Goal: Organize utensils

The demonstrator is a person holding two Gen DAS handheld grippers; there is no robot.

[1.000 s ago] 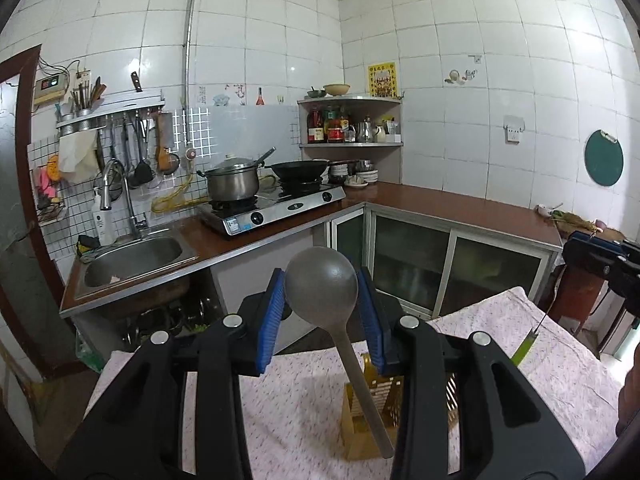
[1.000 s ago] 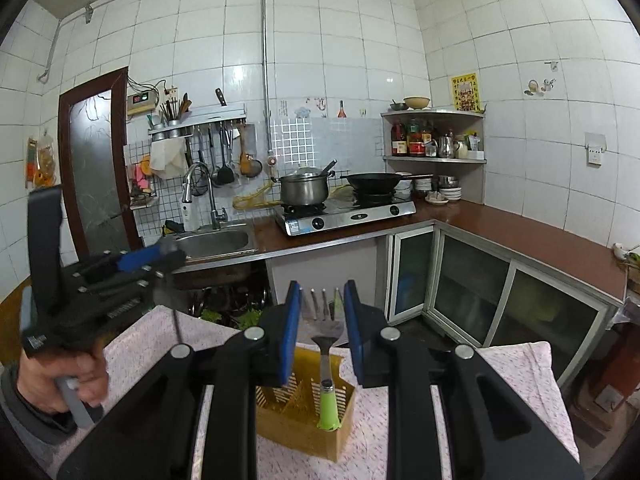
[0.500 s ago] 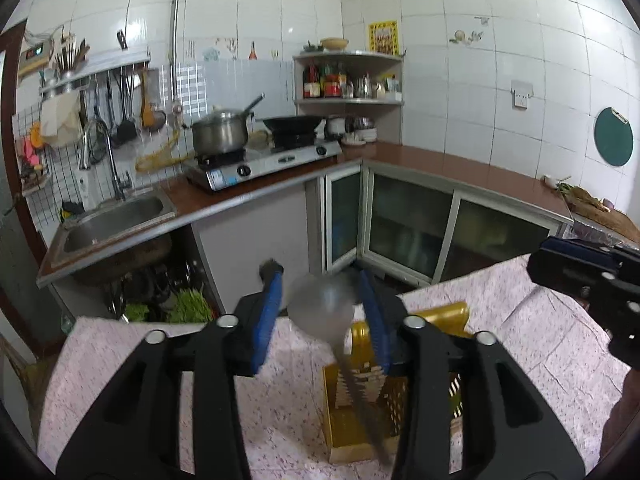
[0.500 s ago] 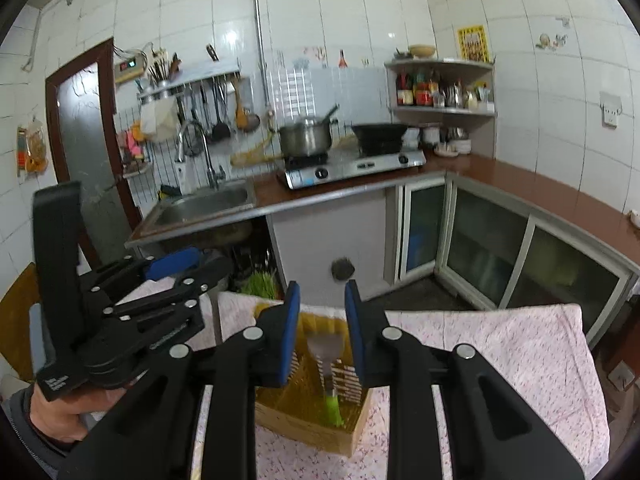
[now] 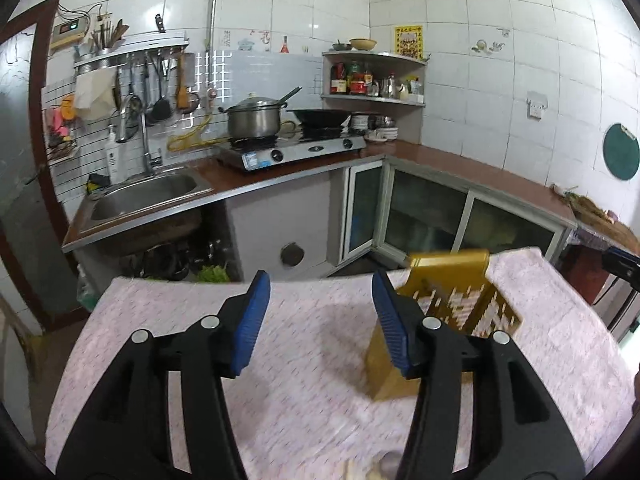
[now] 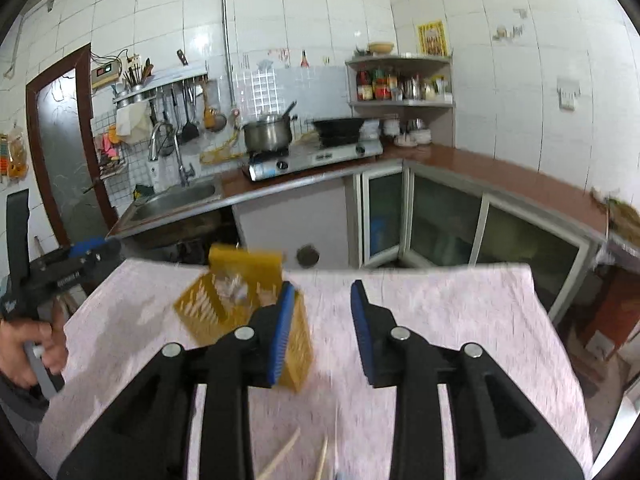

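Observation:
A yellow slotted utensil basket [image 5: 452, 312] stands on the pink-patterned table [image 5: 312, 364], just right of my left gripper [image 5: 320, 316], which is open and empty. In the right wrist view the basket [image 6: 236, 300] is left of my right gripper [image 6: 320, 328], also open and empty, and blurred utensil heads show inside it. Wooden chopsticks [image 6: 280, 456] lie on the cloth near the bottom edge. The left gripper also shows in the right wrist view [image 6: 64, 268], held in a hand at the left.
Beyond the table's far edge is a kitchen counter with a sink [image 5: 148, 196], a gas stove with a pot [image 5: 256, 120] and wok, and glass-door cabinets [image 5: 424, 212]. A blurred pale object [image 5: 384, 460] lies on the cloth near the bottom edge.
My left gripper let go of the grey ladle and opened. My right gripper let go of the green-handled utensil and opened. Both pulled back and tilted down from the basket.

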